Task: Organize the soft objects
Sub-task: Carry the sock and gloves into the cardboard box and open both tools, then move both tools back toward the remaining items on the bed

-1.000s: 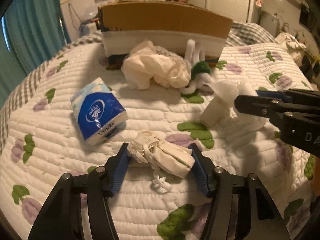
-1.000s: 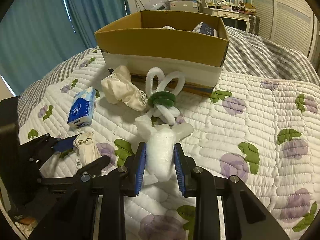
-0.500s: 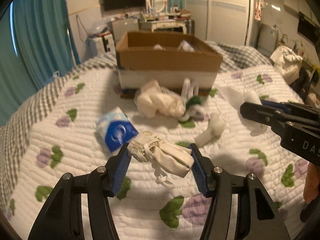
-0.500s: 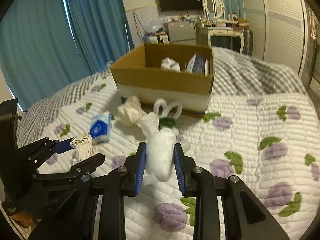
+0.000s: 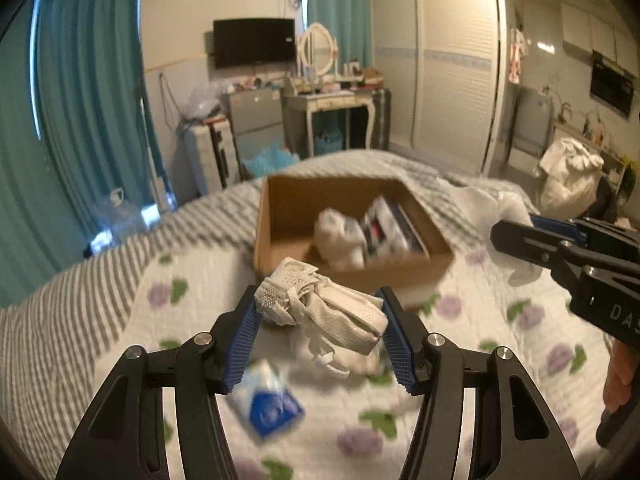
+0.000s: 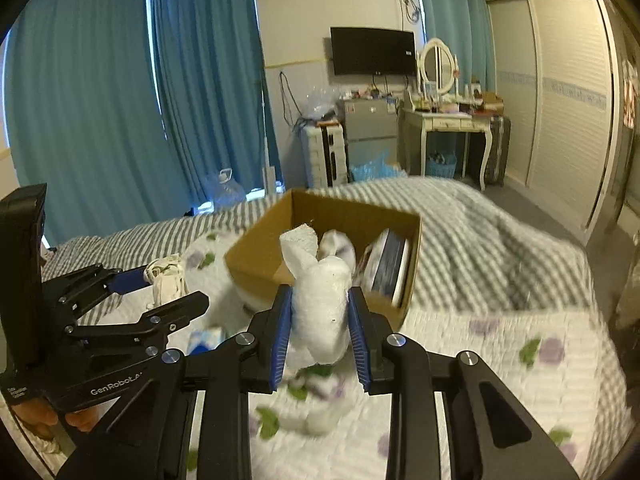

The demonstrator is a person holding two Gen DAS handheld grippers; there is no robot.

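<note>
Left gripper (image 5: 320, 332) is clamping a cream mesh cloth bundle (image 5: 324, 308); right gripper (image 6: 320, 332) is squeezing a white foam wad (image 6: 320, 312), open brown cardboard box (image 6: 256, 256) at 12 o'clock.

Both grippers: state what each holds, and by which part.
Left gripper clamps a bundled cream mesh cloth by its two ends. Right gripper squeezes a fluffy white plush toy around its body.

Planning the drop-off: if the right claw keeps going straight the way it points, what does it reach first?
Probably the cardboard box: its near wall sits right behind the white foam piece held by the right claw. Depth is unclear, so it might instead pass just over the rim.
</note>
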